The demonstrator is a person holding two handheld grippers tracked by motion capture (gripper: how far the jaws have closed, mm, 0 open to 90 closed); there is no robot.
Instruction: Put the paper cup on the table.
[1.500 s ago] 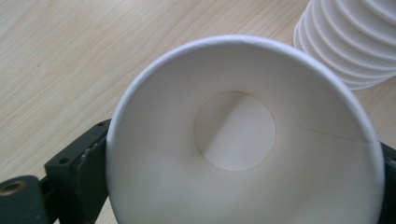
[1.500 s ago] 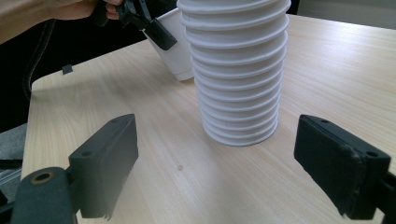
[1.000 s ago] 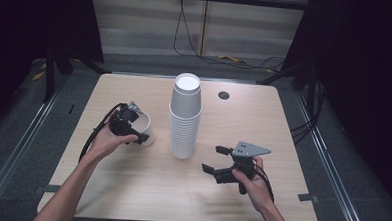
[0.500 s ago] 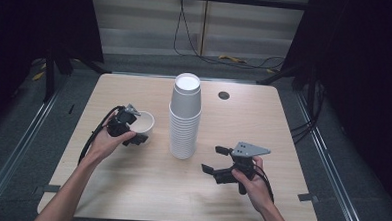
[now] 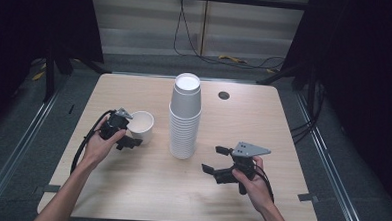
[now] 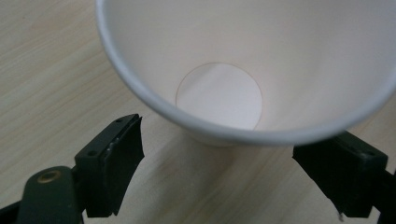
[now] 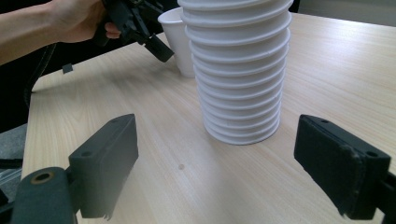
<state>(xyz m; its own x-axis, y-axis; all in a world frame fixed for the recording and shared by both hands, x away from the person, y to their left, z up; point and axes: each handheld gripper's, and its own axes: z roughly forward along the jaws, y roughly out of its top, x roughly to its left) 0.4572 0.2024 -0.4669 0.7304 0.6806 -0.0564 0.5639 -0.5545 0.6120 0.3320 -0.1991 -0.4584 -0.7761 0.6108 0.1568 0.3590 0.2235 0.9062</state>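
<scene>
On the desk's left half: a single white paper cup point(image 5: 142, 124) stands upright, mouth up, just left of the cup stack point(image 5: 185, 125) and clear of it.
Change in the cup: a second ago it sat tucked against the tool, mostly hidden by it; now it stands in plain sight on the wood, a little nearer the stack.
Left gripper point(image 5: 129, 130): its jaws have just been moving. They now stand wide apart, with the cup's near rim between them and the pads off its wall, so nothing is gripped.
Left hand point(image 5: 100, 144): it has shifted slightly toward the desk's middle.
Right gripper point(image 5: 215, 160): it is unchanged, spread wide and empty, low over the right front part of the desk point(image 5: 130, 187) and aimed at the foot of the stack.
Right hand point(image 5: 253, 185): wrapped round the grip, near the front edge.
Cup material: thin matte white paper, tapered, with a rolled lip and a flat round bottom seen from inside.
Stack: many nested cups, their rims forming tight ridges, narrower at the top.
Desk surface: pale wood grain, smooth, with rounded corners and a dark round cable hole point(image 5: 223, 95) near the far edge.
Jaw pads: black, blocky and flat-faced.
</scene>
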